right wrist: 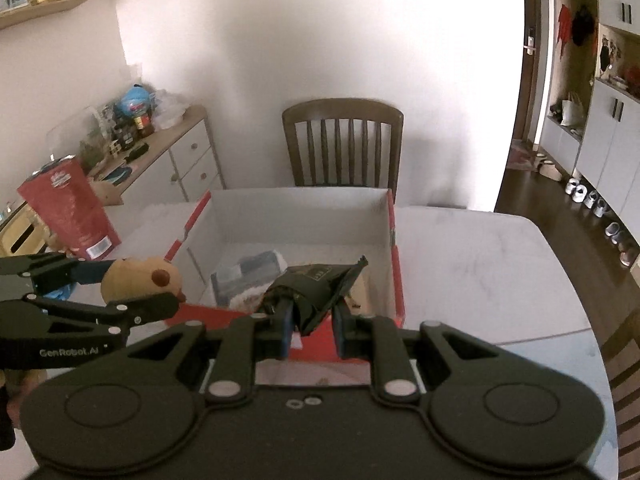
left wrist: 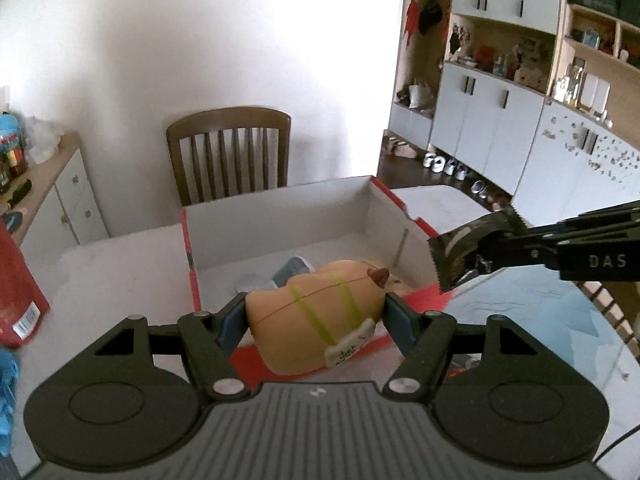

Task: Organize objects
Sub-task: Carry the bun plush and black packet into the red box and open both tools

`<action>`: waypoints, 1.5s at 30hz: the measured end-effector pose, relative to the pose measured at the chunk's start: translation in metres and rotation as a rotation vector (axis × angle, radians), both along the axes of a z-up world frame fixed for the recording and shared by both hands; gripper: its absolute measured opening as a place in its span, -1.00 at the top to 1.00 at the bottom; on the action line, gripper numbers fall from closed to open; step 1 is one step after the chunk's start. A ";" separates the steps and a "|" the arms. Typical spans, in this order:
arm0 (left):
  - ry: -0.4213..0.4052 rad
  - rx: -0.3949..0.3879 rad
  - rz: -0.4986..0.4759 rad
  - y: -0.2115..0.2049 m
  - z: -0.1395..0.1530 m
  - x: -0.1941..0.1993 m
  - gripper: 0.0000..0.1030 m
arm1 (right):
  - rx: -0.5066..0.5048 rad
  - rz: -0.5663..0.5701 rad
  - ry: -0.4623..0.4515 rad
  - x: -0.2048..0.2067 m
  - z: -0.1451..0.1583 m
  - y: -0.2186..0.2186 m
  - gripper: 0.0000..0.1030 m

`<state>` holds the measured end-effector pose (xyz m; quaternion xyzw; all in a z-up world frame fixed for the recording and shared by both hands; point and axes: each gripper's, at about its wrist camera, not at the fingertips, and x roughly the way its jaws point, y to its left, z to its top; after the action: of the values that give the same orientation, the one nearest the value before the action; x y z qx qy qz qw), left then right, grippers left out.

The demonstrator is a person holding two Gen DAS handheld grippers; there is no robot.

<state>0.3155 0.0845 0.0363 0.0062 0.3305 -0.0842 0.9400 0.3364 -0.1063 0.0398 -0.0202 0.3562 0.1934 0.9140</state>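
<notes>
Jaws first: your left gripper is clamped on a tan toy, its blue pads pressing both sides; the toy has yellow-green stripes, a small brown knob near its far end and a white tag with writing too blurred to read. Your right gripper is pinched tight on a crumpled dark packet with a saw-tooth edge, the packet sticking up and forward from between the pads. Both loads sit above the near edge of an open box, white inside with red outer walls, resting on a white table. Inside the box lie a clear wrapped item with dark contents and some other pieces too indistinct to name. A red bag stands on the table left of the box. A wooden chair stands behind the table's far side. From the right wrist view, the left gripper and toy are just left of the box's near corner.
</notes>
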 end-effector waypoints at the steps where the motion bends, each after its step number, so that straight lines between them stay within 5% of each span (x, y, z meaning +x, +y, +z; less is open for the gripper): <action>1: 0.003 0.005 0.002 0.001 0.000 0.006 -0.38 | 0.001 -0.004 0.000 0.005 -0.001 0.001 0.64; 27: 0.172 0.176 0.017 0.009 -0.059 0.149 -0.38 | -0.086 -0.003 0.113 0.117 -0.064 0.039 0.64; 45: 0.249 0.207 0.006 -0.003 -0.086 0.193 -0.39 | -0.121 0.025 0.184 0.145 -0.100 0.052 0.64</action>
<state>0.5085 0.0815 -0.0497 0.0917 0.4514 -0.0470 0.8863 0.4810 -0.0540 -0.0600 -0.0620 0.4494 0.1839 0.8720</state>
